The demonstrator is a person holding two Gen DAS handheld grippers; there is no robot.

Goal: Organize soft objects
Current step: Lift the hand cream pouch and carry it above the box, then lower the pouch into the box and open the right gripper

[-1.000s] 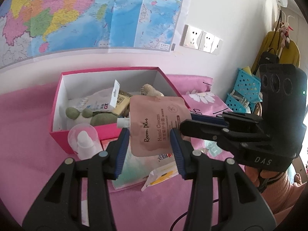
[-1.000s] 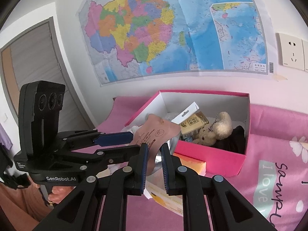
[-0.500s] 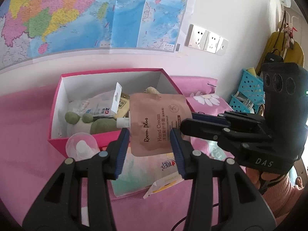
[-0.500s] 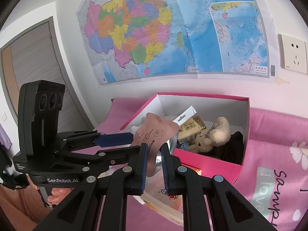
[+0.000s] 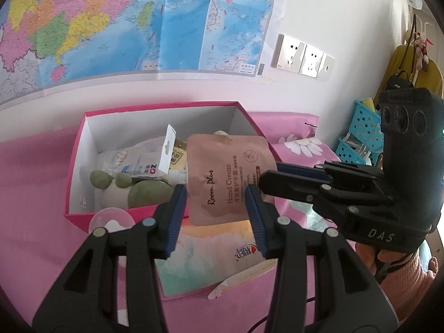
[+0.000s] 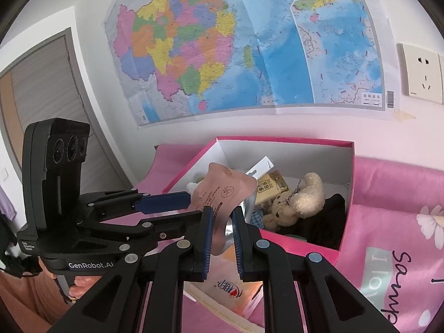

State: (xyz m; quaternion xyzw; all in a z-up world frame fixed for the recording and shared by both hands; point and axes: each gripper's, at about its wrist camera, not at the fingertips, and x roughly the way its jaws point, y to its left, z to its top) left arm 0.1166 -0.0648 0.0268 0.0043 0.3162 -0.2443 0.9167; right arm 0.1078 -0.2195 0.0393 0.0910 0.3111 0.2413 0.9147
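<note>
A pink hand cream pouch (image 5: 222, 177) with a white spout hangs in the air just in front of the open pink box (image 5: 83, 166). My left gripper (image 5: 214, 190) is shut on the pouch's two side edges, and its blue pads (image 5: 174, 216) touch them. My right gripper (image 5: 267, 172) reaches in from the right and is shut flat on the pouch's right edge. In the right wrist view the pouch (image 6: 224, 191) stands bowed between my right gripper (image 6: 222, 212) pads, with my left gripper (image 6: 194, 206) coming in from the left.
The box (image 6: 277, 140) holds a teddy bear (image 6: 297, 199), a green plush (image 5: 122, 183), a white packet (image 5: 138, 161), a yellow carton (image 6: 269, 186) and dark cloth (image 6: 327, 216). A clear-capped bottle (image 5: 111, 219) and flat packets (image 5: 222, 252) lie before it on the pink cover. Blue baskets (image 5: 363, 130) stand right.
Both grippers, still holding the pouch between them, have drifted slightly towards the box. Neither grip has changed.
</note>
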